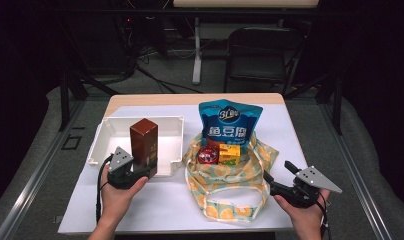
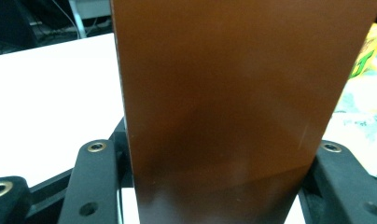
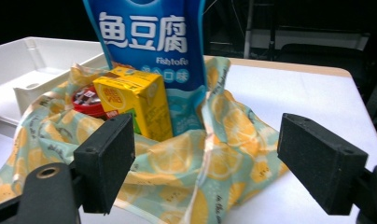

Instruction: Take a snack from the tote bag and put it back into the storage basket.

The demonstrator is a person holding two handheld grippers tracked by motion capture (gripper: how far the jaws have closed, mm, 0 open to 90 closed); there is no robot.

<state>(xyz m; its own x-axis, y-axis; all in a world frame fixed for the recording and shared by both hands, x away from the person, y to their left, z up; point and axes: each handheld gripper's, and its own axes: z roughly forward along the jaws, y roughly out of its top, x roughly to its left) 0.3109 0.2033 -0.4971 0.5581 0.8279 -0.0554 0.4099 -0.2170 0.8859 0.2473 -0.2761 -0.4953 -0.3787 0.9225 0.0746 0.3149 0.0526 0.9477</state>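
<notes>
My left gripper (image 1: 141, 167) is shut on the lower part of a tall brown carton (image 1: 143, 136), which stands upright over the front edge of the white tray (image 1: 102, 145). In the left gripper view the carton's brown face (image 2: 233, 93) sits between the two black jaws. My right gripper (image 1: 278, 171) is open with nothing between its jaws, just right of the lemon-print cloth bag (image 1: 230, 175). In the right gripper view its jaws (image 3: 205, 158) frame the bag (image 3: 233, 140), which holds a blue snack pouch (image 3: 149, 42), a yellow juice box (image 3: 130, 100) and a red can (image 3: 86, 100).
The blue pouch (image 1: 230, 122) stands upright at the back of the bag, with the juice box (image 1: 229, 153) and the red can (image 1: 208, 155) in front of it. The tray's inside (image 3: 37, 60) is white. A dark chair (image 1: 260, 55) stands beyond the table.
</notes>
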